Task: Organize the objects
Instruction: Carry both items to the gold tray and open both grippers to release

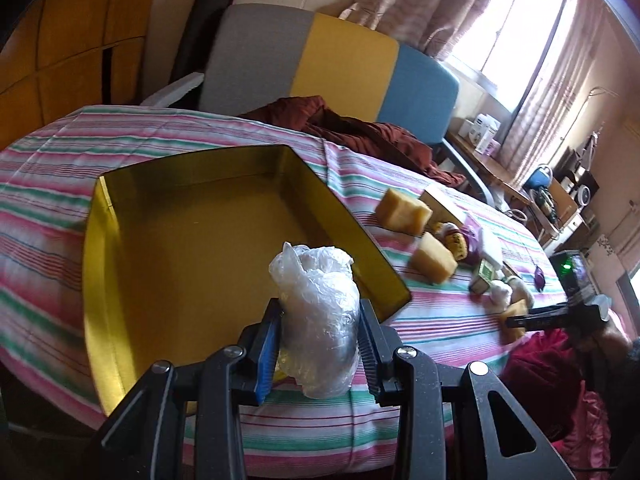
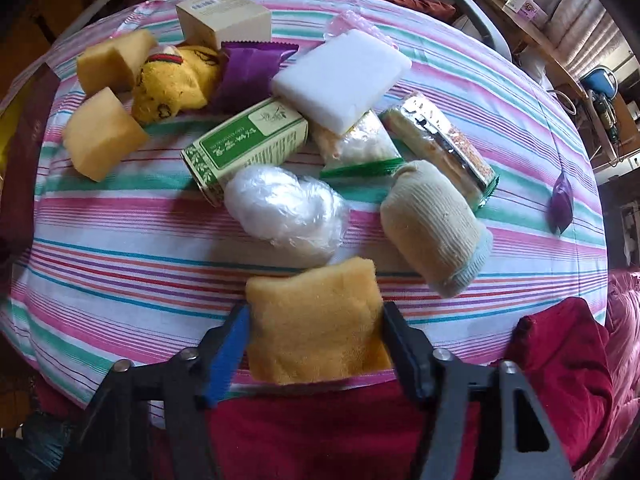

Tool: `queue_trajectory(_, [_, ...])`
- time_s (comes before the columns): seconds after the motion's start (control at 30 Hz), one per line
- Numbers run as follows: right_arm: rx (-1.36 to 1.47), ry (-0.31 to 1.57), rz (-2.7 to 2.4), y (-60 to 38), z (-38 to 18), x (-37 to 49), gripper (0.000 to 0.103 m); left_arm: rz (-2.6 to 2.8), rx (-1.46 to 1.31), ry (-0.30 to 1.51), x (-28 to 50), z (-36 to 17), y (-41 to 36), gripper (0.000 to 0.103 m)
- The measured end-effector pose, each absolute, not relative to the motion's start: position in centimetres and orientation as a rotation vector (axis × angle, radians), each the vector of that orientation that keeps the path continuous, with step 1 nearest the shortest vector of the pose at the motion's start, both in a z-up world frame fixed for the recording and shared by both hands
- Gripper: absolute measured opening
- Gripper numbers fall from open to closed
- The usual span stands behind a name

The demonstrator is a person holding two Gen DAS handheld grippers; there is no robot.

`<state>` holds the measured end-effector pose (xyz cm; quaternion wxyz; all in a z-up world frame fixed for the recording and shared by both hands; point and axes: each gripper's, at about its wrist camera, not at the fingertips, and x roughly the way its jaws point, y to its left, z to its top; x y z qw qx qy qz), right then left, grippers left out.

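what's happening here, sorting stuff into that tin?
Looks like it. The left tongs are shut on a crumpled clear plastic bag, held over the near edge of the empty gold tin on the striped cloth. The right tongs straddle a yellow sponge at the near side of the pile; a firm pinch isn't clear. Boxes, socks and snack packs remain on the cloth.

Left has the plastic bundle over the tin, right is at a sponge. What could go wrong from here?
1. The crumpled plastic bag in the left gripper sits near the gold tin's near wall; released here, it may fall outside.
2. The yellow sponge overhangs the table edge; the right gripper could push it off.
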<state>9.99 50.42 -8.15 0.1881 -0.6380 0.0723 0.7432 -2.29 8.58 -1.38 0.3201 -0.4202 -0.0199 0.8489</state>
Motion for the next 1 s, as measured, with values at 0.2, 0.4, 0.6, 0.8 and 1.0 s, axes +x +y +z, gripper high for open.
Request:
queue_trajectory(0.2, [-1.643,0.202,2.234,48.5,-3.0,11.8,0.063,2.341,-1.13,-0.052,-4.6,-1.8,5.7,0.036])
queue_trajectory(0.4, [-1.541,0.272,2.552,41.5,1.4,8.3,0.063,2.432,-1.19,-0.029,-6.0,-3.1,3.3,0.039])
queue_trajectory(0.6, [-1.588,0.302,2.814,31.8,1.6,1.2,0.064,2.502,-1.233,-0.014,-5.7,-4.2,0.8,0.051])
queue_trajectory(0.8, [-1.692,0.258,2.929,22.6,-0.3,-3.7,0.078,2.606,-1.209,-0.083,-4.8,-3.5,-2.4,0.069])
queue_trajectory(1.0, [-1.637,-0.01,2.909,18.5,-1.2,-3.0,0.085,2.709,-1.129,-0.133,-3.9,-2.1,-3.7,0.084])
